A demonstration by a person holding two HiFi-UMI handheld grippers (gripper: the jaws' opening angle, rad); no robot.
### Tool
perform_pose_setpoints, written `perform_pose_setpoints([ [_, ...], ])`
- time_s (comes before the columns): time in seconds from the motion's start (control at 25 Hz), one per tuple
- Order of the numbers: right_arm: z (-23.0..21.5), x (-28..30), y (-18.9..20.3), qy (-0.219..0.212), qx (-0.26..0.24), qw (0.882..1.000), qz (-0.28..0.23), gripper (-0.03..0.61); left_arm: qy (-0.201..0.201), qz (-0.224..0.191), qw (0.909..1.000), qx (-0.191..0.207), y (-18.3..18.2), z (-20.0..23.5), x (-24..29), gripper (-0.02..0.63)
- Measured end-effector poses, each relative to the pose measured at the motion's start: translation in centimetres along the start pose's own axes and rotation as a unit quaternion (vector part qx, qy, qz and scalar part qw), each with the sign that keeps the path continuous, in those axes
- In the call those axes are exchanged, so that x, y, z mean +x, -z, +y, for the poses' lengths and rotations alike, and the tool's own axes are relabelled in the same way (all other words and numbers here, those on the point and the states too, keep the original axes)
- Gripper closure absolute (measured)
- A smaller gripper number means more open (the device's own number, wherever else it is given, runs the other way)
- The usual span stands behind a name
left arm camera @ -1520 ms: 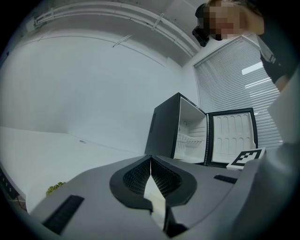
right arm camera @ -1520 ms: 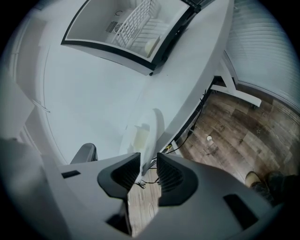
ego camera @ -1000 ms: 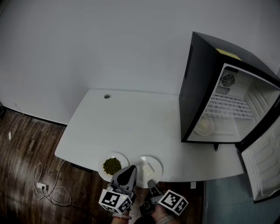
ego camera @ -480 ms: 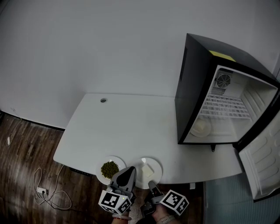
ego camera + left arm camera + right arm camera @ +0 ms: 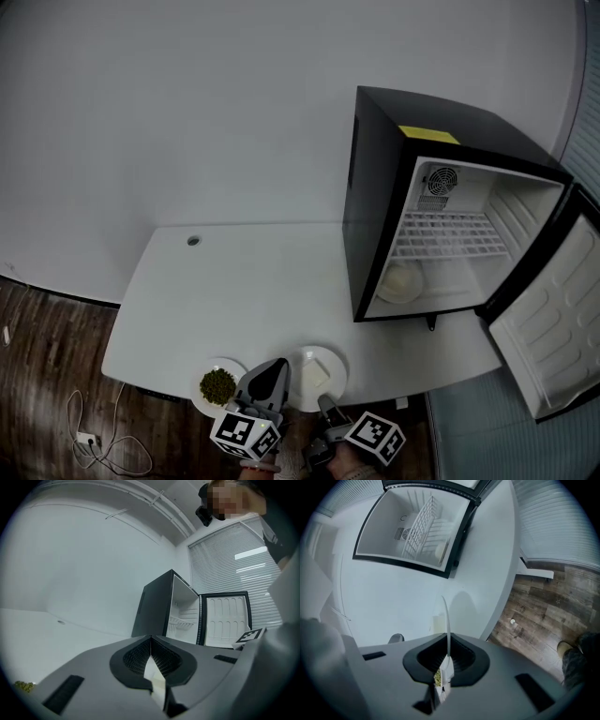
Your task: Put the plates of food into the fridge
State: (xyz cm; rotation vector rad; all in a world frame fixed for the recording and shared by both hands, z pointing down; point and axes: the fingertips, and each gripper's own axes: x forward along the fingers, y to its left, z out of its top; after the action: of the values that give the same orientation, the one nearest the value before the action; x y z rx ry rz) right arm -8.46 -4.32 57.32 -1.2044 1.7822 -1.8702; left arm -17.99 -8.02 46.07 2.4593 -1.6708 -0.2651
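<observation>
Two white plates sit at the white table's (image 5: 253,281) front edge. One holds green food (image 5: 217,385); the other, a plate with a pale block (image 5: 319,372), has my right gripper (image 5: 322,401) shut on its near rim. In the right gripper view, that plate (image 5: 446,616) runs edge-on out of the right gripper (image 5: 448,641), with the block (image 5: 437,622) beside it. My left gripper (image 5: 277,363) lies between the two plates, its jaws shut on nothing I can see. The left gripper (image 5: 150,639) points level toward the fridge (image 5: 157,606), with green food (image 5: 21,685) low to its left.
The black fridge (image 5: 375,187) stands at the table's right end, its door (image 5: 548,319) swung wide to the right. A white dish (image 5: 400,281) rests on its floor beneath a wire shelf (image 5: 445,234). A cable (image 5: 89,439) lies on the wood floor.
The plate with the pale block has drawn away from the green plate, moving right with both grippers. The head view has swung, so the fridge sits nearer the middle.
</observation>
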Motion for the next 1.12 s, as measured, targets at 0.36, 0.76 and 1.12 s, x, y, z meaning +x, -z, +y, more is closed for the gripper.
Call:
perform_pose_setpoints([
  [0.36, -0.1, -2.4, -5.6, 0.008, 0.015, 0.998, -0.065, 0.567, 0.044, -0.001, 0.999, -0.006, -0.7, -2.0, 4.9, 0.604],
  [0.76, -0.3, -4.7, -12.5, 0.01, 0.033, 0.992, -0.122, 0.566, 0.052, -0.008, 0.9985, -0.017, -0.7, -3.8, 10.4, 0.604],
  [1.12, -0.7, -5.1, -18.4, 0.013, 0.039, 0.991, -0.128, 0.566, 0.032, -0.008, 0.9993, -0.018, -0.3, -5.0, 15.0, 0.604],
])
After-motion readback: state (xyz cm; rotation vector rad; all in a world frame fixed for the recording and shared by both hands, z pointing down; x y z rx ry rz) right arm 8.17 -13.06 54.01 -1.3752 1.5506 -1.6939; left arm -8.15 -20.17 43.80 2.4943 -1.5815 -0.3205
